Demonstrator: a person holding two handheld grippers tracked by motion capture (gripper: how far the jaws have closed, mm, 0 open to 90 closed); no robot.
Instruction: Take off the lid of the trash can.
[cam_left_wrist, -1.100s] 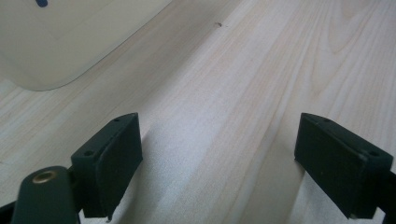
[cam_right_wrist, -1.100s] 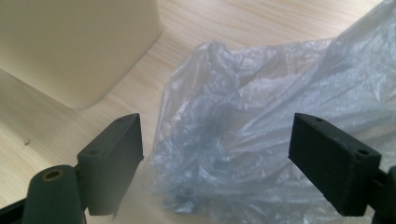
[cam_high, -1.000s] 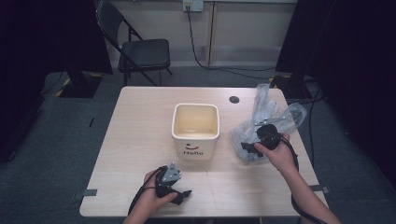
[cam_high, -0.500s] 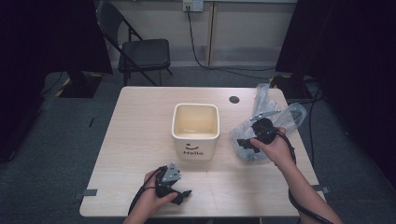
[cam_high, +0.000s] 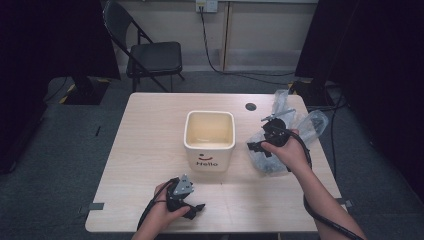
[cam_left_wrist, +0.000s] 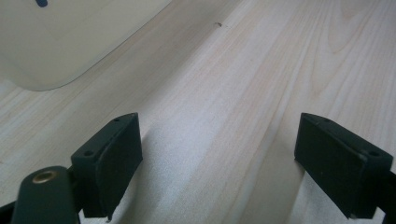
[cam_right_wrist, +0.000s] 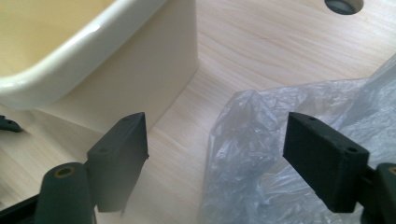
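Hovering over the clear plastic bag (cam_high: 292, 137) at about three o'clock from the cream bin (cam_high: 209, 139), the right gripper (cam_high: 256, 146) has its jaws spread wide with nothing between them. In the right gripper view a crumpled fold of the bag (cam_right_wrist: 261, 140) rises in the gap, touching neither jaw, with the bin's wall (cam_right_wrist: 140, 74) just beside it at ten o'clock.

The bag looks very light, limp and slippery; it will likely collapse and slide rather than lift as one piece. A bunched ridge of film near its bin-side edge seems the best place to pinch, since a single flat layer could slip free.

The left gripper (cam_high: 192, 210) rests on the table (cam_high: 150, 125) at six o'clock from the bin, jaws also wide apart and empty, over bare wood (cam_left_wrist: 219, 116).

Compared with a second ago, the right gripper has shifted slightly toward the bag's bin-side edge, while the left gripper, bin and bag lie as they did.
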